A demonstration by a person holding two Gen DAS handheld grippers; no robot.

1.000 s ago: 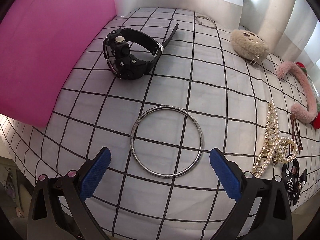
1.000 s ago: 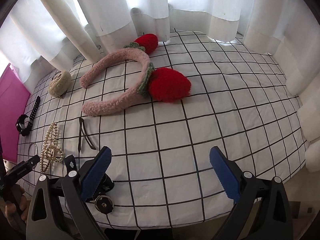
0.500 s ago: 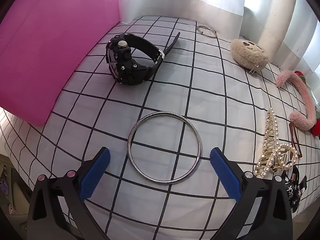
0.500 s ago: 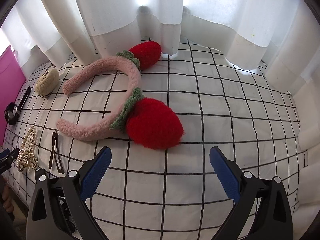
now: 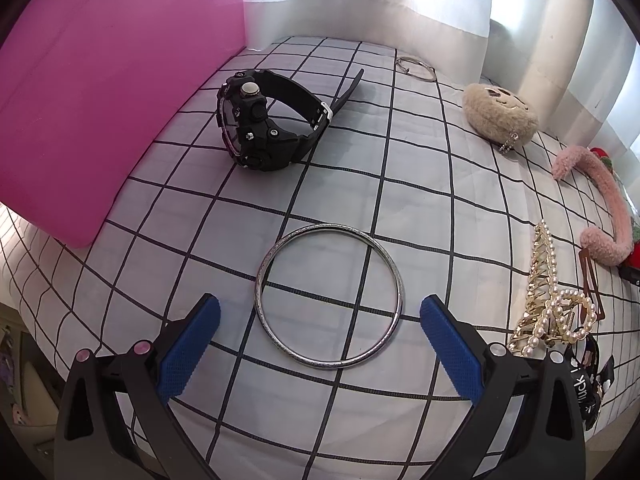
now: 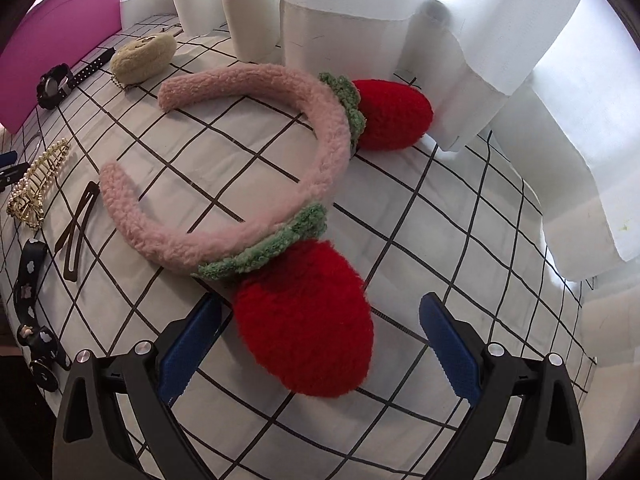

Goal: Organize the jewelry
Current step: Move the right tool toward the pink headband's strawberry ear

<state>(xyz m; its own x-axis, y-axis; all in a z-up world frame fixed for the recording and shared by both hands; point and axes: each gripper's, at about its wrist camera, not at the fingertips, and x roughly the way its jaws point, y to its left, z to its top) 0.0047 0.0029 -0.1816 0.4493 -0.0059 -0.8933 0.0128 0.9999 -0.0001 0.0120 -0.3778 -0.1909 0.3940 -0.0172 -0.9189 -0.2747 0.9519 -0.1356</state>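
Daylight comes through the white curtains (image 6: 400,8) at the back, blowing them out to near pure white in both views. The checked cloth (image 5: 420,184) is evenly and softly lit; the watch (image 5: 264,124) and the bangle (image 5: 328,298) throw only faint, short shadows toward the camera. The red pompom (image 6: 304,320) is sharp and saturated. Fisheye bends the grid lines strongly toward the rims, with a black vignette in every corner. A pale sheen lies on the pink box (image 5: 100,80). Far edges go slightly soft
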